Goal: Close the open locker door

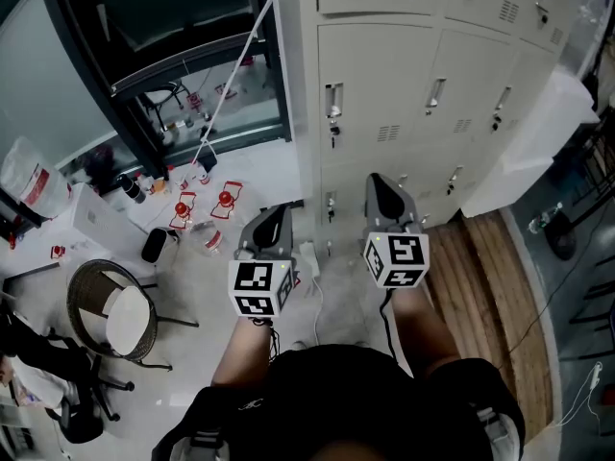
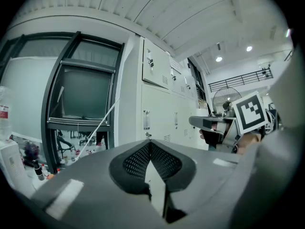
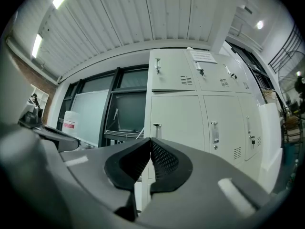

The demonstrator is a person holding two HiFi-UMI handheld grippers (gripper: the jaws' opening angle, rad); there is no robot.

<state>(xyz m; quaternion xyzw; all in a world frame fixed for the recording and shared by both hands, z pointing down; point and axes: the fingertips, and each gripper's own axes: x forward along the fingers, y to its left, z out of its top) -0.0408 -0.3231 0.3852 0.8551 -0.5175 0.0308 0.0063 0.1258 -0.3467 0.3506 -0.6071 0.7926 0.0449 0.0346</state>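
Grey lockers ahead across white floor; open locker door swung out far right. Left hand-held gripper and right hand-held gripper pinched together, empty, well short. Best: reach right, press outer face near free edge, push flush.

lockers ahead of tongs: smooth painted metal | right tongs: matt grey plastic, dimpled black pads | floor strip to their right: wood planks
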